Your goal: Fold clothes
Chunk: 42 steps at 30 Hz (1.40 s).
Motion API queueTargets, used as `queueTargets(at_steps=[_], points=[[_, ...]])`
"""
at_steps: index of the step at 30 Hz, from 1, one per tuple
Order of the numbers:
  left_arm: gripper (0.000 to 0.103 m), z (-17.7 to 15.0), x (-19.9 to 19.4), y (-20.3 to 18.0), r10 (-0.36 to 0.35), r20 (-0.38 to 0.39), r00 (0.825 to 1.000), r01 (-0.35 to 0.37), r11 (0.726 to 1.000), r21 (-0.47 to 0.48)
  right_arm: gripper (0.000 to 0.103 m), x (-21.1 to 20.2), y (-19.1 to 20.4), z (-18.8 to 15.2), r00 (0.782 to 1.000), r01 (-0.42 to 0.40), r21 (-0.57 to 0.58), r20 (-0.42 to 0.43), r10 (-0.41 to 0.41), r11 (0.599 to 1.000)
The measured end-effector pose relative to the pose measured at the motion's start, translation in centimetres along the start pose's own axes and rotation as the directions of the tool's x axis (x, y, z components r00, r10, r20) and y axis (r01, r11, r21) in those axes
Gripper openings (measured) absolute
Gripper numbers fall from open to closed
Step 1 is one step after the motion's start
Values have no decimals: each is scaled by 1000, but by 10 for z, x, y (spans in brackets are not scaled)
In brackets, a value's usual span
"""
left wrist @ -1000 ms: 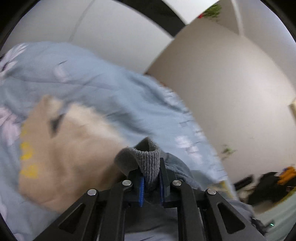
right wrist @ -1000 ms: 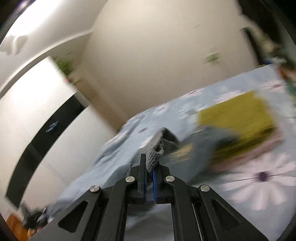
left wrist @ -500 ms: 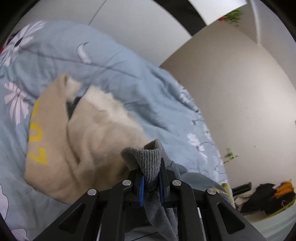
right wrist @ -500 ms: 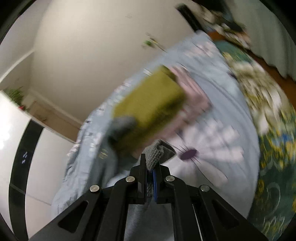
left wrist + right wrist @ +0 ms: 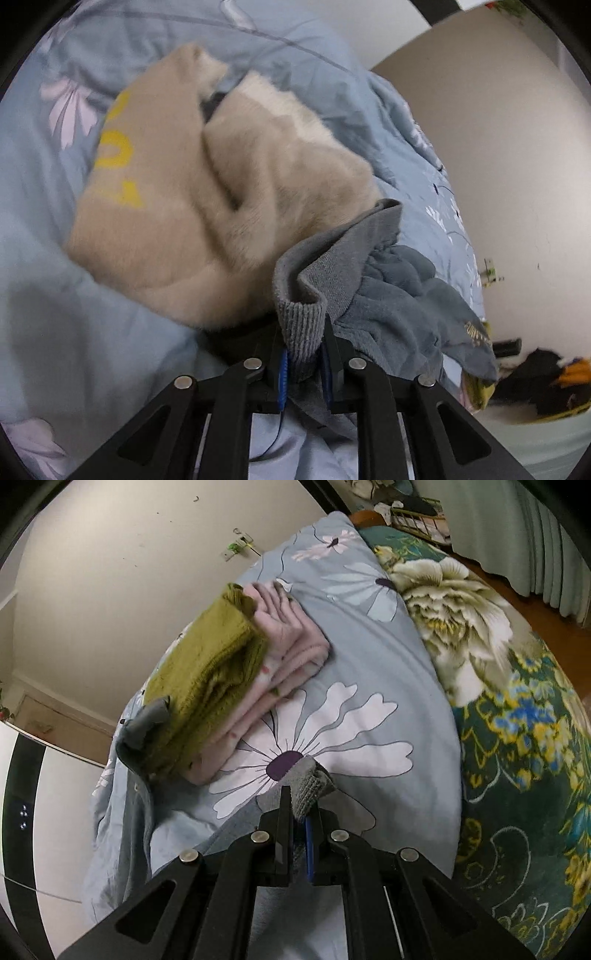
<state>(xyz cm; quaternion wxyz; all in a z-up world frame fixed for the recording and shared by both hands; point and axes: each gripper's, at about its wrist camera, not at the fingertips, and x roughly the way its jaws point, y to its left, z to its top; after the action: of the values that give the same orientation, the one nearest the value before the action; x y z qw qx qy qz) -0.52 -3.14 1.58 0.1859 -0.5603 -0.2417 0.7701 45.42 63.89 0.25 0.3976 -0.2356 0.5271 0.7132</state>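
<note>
My left gripper (image 5: 303,363) is shut on the ribbed hem of a grey sweatshirt (image 5: 391,291), which spreads to the right over the blue floral duvet (image 5: 44,314). My right gripper (image 5: 301,823) is shut on another ribbed edge of the same grey sweatshirt (image 5: 308,784), held just above the duvet (image 5: 373,672). A far corner of the grey garment (image 5: 142,731) rests against a folded stack. A cream fleece sweater with yellow print (image 5: 192,192) lies crumpled just beyond my left gripper.
A folded olive sweater (image 5: 207,668) lies on a folded pink garment (image 5: 291,653) on the duvet. A dark green floral blanket (image 5: 517,720) covers the bed's right side. Beige walls stand behind; dark clutter (image 5: 539,380) lies on the floor.
Both grippers have swung downward toward the bed with the grey sweatshirt held. The cream sweater and the folded stack now appear closer and lower in view.
</note>
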Motion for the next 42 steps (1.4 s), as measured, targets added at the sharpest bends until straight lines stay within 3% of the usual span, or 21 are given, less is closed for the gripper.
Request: queueTargets(at_steps=[4, 7, 8, 10, 11, 13, 16, 18, 21, 24, 26, 28, 30, 32, 35, 39, 42], points=[[24, -2, -5, -7, 20, 3, 1000, -20, 996, 86, 7, 0, 12, -2, 1000, 23, -58, -5, -23, 998], [39, -3, -9, -3, 48, 3, 999, -48, 991, 121, 7, -4, 23, -2, 998, 57, -124, 6, -57, 991], [43, -2, -11, 1, 55, 6, 998, -55, 991, 124, 11, -8, 27, -1, 997, 73, -149, 13, -71, 986], [48, 2, -18, 8, 56, 27, 998, -59, 991, 120, 36, -16, 37, 1, 993, 117, -193, 46, -110, 974], [49, 6, -23, 10, 57, 50, 997, -63, 990, 126, 41, -21, 44, 1, 989, 144, -221, 71, -131, 965], [52, 17, -30, 4, 47, 81, 996, -58, 987, 149, 44, -30, 64, 1, 977, 202, -284, 129, -172, 937], [58, 38, -22, -24, -25, 83, 996, 7, 979, 203, 45, -29, 110, -10, 974, 210, -404, 163, -156, 890], [59, 49, -6, -46, -74, 63, 995, 57, 970, 235, 47, -19, 149, -28, 990, 131, -492, 116, -84, 861], [59, 70, 38, -82, -82, 9, 997, 76, 955, 285, 50, 12, 206, -69, 998, -62, -566, -50, 41, 822], [59, 88, 77, -111, -69, -44, 997, 79, 940, 331, 50, 53, 252, -118, 958, -247, -563, -264, 111, 789], [59, 101, 97, -121, -28, -48, 998, 43, 935, 352, 50, 69, 271, -142, 933, -307, -568, -337, 124, 763], [59, 110, 112, -124, -22, -74, 997, 47, 936, 349, 50, 80, 285, -163, 920, -332, -587, -373, 117, 739], [59, 116, 120, -124, -57, -123, 991, 96, 936, 339, 50, 89, 292, -176, 914, -337, -599, -394, 98, 727], [59, 115, 121, -130, -96, -156, 983, 148, 919, 366, 50, 94, 293, -181, 912, -328, -603, -404, 77, 727], [58, 118, 132, -136, -68, -182, 981, 137, 907, 398, 50, 101, 292, -184, 914, -305, -613, -403, 44, 728], [57, 124, 158, -129, -80, -256, 963, 165, 930, 329, 50, 108, 290, -181, 913, -289, -602, -408, 25, 744], [52, 124, 158, -129, -97, -241, 966, 175, 928, 328, 50, 109, 291, -183, 913, -282, -607, -408, 14, 743]])
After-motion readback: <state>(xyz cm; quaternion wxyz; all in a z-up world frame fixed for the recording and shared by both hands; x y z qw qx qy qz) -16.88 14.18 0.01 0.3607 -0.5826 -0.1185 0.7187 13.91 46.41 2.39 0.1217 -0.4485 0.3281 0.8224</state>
